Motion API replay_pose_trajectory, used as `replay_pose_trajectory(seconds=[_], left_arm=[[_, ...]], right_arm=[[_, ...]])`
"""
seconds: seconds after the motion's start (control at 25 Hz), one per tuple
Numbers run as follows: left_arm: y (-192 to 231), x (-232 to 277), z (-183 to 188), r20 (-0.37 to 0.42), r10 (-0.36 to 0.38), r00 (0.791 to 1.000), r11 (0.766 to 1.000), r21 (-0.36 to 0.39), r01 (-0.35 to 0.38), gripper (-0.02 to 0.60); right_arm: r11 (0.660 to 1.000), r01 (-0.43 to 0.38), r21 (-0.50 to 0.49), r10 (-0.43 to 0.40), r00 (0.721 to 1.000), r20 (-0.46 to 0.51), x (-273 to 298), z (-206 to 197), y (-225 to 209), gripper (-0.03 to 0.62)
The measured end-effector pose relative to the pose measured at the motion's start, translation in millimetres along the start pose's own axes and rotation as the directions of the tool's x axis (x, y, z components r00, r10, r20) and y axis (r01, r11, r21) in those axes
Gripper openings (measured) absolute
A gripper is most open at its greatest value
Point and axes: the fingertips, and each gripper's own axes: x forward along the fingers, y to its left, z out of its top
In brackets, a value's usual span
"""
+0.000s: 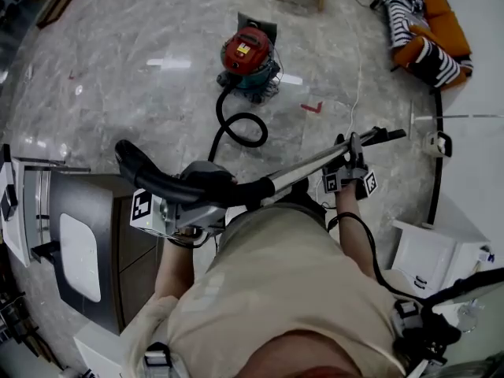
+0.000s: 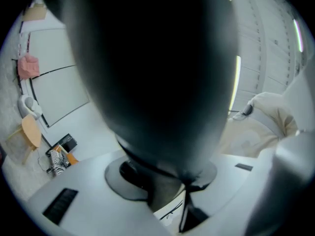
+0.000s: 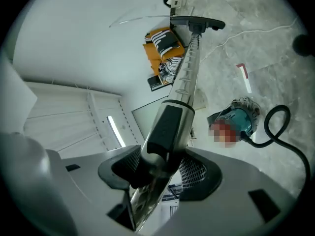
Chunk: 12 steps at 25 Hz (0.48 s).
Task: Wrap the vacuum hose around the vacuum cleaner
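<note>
The vacuum cleaner (image 1: 248,53), a red-topped canister, stands on the marble floor at the far side, well apart from both grippers. Its black hose (image 1: 218,116) leaves the canister, makes one loop on the floor and runs near to the person. The left gripper (image 1: 193,211) grips the hose's curved black handle (image 1: 150,172); its own view is nearly filled by that dark shape, so the clamp looks firm, though I judge it partly from the head view. The right gripper (image 1: 351,160) is closed on the metal wand (image 1: 315,162), whose long axis runs out to the right to the floor nozzle (image 1: 383,135). The left is slightly nearer the canister. No container's contents show.
</note>
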Motion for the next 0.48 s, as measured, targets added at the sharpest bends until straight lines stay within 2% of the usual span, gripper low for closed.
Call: replay_pose_trajectory(seconds=[0.08,0.16,0.24,0.32,0.48], left_arm=[[19,2,5,0.026,0.077,0.997,0.997,-0.027,-0.077,0.135],[46,0,6,0.048,0.203,0.978,0.979,-0.045,-0.201,0.135],[75,-11,-1,0.06,0.338,0.939,0.941,-0.053,-0.335,0.135],[100,-24,-11,0.072,0.44,0.895,0.897,-0.084,-0.434,0.143],[137,-35,-36,0.134,0.545,0.828,0.836,-0.17,-0.522,0.149]], right_arm=[[1.0,0.0,0.012,0.0,1.0,-0.006,20,5,-1,0.231],[0.999,0.003,0.033,-0.003,1.0,0.003,39,16,-3,0.219],[0.998,0.002,0.058,-0.004,1.0,0.018,58,33,-3,0.204],[0.998,0.005,0.069,-0.006,1.0,0.015,75,49,1,0.192],[0.997,0.004,0.073,-0.001,0.999,-0.039,121,81,17,0.175]])
